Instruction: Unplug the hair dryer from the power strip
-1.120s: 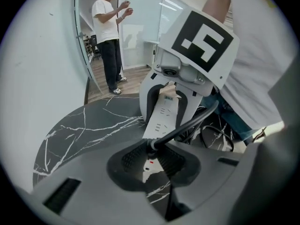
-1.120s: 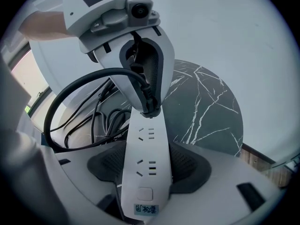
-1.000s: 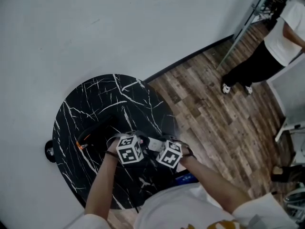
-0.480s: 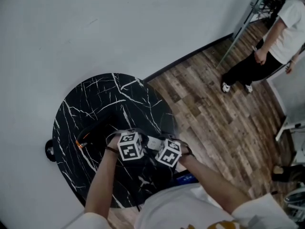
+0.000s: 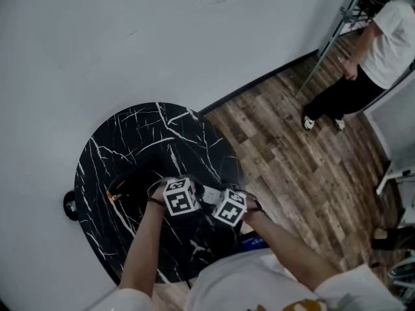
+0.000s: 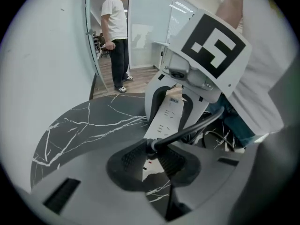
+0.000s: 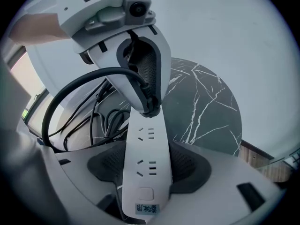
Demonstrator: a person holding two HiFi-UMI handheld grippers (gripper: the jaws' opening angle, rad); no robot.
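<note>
Clamping the strip (image 7: 146,146) by its switch end, the right gripper (image 7: 147,172) holds it over the black table (image 5: 133,135). The left gripper (image 6: 152,156) pinches the plug (image 6: 151,145) at the strip's far end. Beyond them, a person (image 5: 379,50) stands.

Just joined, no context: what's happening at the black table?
A person holds tongs in each hand over the round black table. The right tongs clamp the white power strip. The left tongs grip the black plug at the strip's far socket, and its cord loops away. The plug looks seated in the strip, so it hasn't been pulled out yet.
</note>
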